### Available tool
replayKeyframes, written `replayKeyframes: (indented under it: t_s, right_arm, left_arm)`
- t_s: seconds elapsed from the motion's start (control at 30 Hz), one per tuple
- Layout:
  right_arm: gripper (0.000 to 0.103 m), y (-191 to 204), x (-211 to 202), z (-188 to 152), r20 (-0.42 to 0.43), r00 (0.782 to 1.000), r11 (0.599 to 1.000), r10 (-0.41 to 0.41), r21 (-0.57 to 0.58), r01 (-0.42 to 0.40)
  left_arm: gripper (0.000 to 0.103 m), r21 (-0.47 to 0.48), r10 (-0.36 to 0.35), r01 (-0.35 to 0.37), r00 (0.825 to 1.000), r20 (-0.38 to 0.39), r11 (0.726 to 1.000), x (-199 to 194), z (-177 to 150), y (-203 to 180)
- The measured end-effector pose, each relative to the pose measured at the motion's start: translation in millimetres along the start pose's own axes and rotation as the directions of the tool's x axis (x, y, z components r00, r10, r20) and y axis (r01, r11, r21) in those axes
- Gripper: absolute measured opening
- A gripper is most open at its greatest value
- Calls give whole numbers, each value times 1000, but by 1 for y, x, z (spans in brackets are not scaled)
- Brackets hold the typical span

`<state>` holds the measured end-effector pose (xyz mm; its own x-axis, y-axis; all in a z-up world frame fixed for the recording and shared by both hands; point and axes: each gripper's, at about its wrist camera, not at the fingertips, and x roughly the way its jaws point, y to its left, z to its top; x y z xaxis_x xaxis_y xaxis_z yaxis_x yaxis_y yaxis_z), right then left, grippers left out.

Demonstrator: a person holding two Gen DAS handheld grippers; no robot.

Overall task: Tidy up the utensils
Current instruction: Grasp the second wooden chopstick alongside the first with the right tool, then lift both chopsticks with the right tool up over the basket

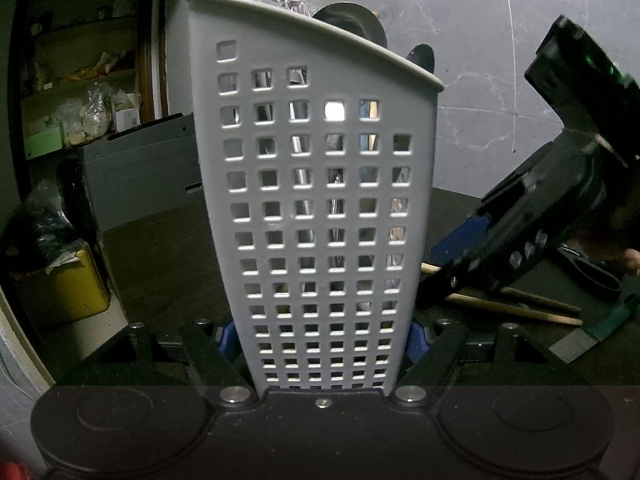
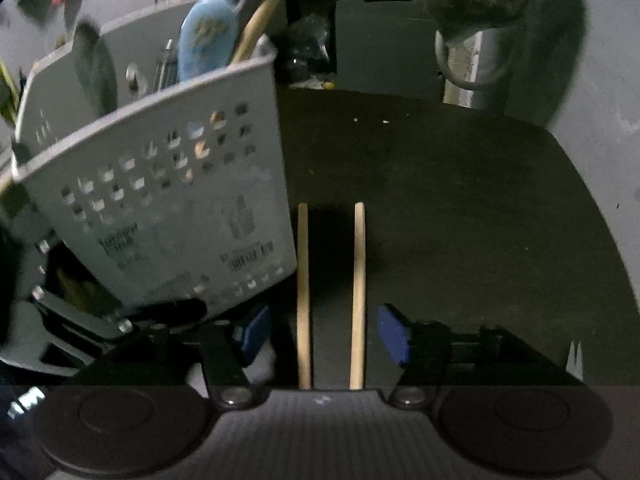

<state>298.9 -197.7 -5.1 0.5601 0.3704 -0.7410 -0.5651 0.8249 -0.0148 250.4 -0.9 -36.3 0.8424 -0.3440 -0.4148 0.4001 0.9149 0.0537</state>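
Note:
A white perforated utensil holder (image 1: 320, 200) stands upright on the dark table, and my left gripper (image 1: 322, 344) is shut on its lower part, one blue pad on each side. Inside it are a blue-handled utensil (image 2: 206, 40), a wooden stick (image 2: 260, 12) and some metal pieces. To its right, two wooden chopsticks (image 2: 303, 300) lie side by side on the table. My right gripper (image 2: 324, 334) stands open over them, its blue pads (image 2: 394, 334) clear of both sticks. The left wrist view shows the right gripper (image 1: 520, 232) tilted down over the chopsticks (image 1: 512, 308).
A grey box (image 1: 140, 168) and a yellow tin (image 1: 60, 288) sit left of the holder, with cluttered shelves (image 1: 80, 80) behind. A marbled wall (image 1: 480, 60) bounds the table at the back. Fork tines (image 2: 575, 356) show at the right; a metal mug (image 2: 476, 60) stands far back.

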Motion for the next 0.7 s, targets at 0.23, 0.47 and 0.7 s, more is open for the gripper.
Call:
replayKeyframes:
  t_s: [0.23, 0.47, 0.7]
  right_arm:
    - [15, 5, 1, -7, -11, 999, 998, -53, -24, 53]
    - [15, -14, -13, -25, -36, 995, 995, -97, -1, 97]
    - [35, -32, -12, -23, -63, 994, 995, -92, 34, 94]
  left_arm:
    - [77, 3, 0, 0, 1000, -2, 1000, 1, 1, -1]
    - [77, 3, -1, 1, 1000, -2, 1000, 0, 1, -1]
    - [77, 2, -2, 2, 1000, -1, 1000, 0, 1, 0]
